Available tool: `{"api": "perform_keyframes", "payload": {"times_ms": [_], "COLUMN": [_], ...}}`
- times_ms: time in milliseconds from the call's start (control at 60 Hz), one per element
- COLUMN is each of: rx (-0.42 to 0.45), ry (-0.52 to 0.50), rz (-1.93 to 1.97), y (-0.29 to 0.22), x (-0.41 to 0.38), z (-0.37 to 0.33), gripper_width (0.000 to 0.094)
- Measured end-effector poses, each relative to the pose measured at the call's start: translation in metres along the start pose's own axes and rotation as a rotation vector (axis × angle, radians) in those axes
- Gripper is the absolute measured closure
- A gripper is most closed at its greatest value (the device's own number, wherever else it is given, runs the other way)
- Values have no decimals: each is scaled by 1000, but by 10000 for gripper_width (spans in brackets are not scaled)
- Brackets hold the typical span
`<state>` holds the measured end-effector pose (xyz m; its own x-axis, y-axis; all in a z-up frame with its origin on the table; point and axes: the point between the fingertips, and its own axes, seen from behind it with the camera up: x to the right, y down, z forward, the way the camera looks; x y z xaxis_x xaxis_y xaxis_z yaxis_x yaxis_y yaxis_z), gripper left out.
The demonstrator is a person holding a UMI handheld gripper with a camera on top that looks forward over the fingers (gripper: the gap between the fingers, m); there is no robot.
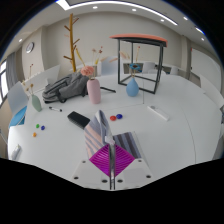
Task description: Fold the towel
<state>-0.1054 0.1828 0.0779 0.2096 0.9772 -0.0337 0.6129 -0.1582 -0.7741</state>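
Note:
A grey-and-white striped towel (122, 135) lies on the white round table (170, 130) just ahead of my fingers, with its near edge running down between them. My gripper (111, 146) is shut: the magenta pads (98, 160) meet along the middle line with the towel's edge pinched between them. The part of the towel inside the pads is hidden.
Beyond the towel are a black flat device (78, 119), small red and blue pieces (115, 117), a pink vase (93, 90) and a blue vase (132, 87). A dark heap (62, 88) lies at the far left. A black cable (160, 110) lies to the right.

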Motion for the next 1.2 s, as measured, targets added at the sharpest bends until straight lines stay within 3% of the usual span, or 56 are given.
{"api": "perform_keyframes", "payload": {"times_ms": [150, 217, 250, 267, 300, 317, 350, 417, 833, 1200], "rx": [-36, -39, -36, -33, -30, -25, -12, 8, 44, 61], "ry": [74, 105, 121, 136, 146, 153, 157, 134, 15, 60], "rz": [-19, -66, -68, -69, -86, -94, -103, -105, -126, -129], "y": [28, 33, 32, 31, 28, 26, 21, 12, -33, -13], "x": [56, 74, 82, 86, 90, 93, 94, 84, -11, -4], "z": [30, 36, 35, 34, 29, 25, 14, -16, -260, -311], "gripper_width": [876, 781, 611, 476, 104, 92, 145, 72, 85, 86]}}
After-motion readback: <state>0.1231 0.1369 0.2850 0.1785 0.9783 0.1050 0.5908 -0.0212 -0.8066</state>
